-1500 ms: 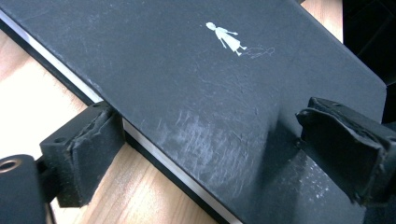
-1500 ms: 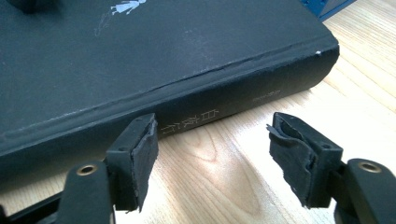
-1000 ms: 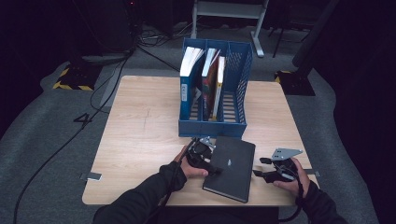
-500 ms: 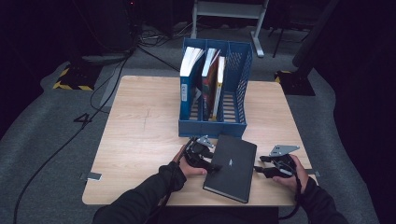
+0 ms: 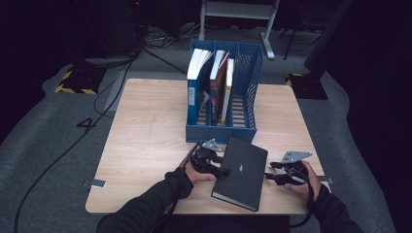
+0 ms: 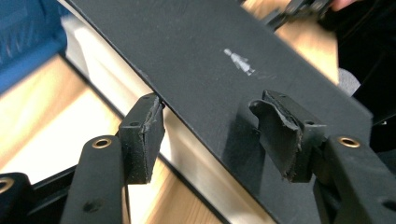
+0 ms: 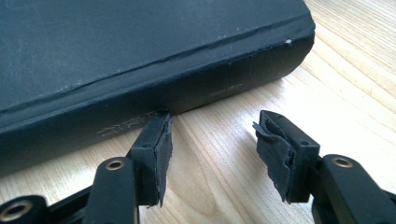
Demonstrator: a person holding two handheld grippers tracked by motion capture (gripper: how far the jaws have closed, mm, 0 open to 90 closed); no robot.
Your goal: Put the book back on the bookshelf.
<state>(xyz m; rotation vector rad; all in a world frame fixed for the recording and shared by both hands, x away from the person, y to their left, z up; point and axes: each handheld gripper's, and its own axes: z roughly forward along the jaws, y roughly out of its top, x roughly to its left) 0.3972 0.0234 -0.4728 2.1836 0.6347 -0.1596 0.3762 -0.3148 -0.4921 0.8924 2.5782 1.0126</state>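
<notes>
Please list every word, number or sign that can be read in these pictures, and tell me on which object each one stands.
"4": painted in black on the grey floor, left of the table.
Small silver mark on the cover of the black book: worn, not readable.
Faint embossed lettering on the black book's spine: too faint to read.
Covers of the books in the blue file holder: no print can be read.

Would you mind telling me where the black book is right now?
In the high view the black book lies flat on the table near its front edge, just before the blue file rack, between the left gripper and right gripper.
</notes>
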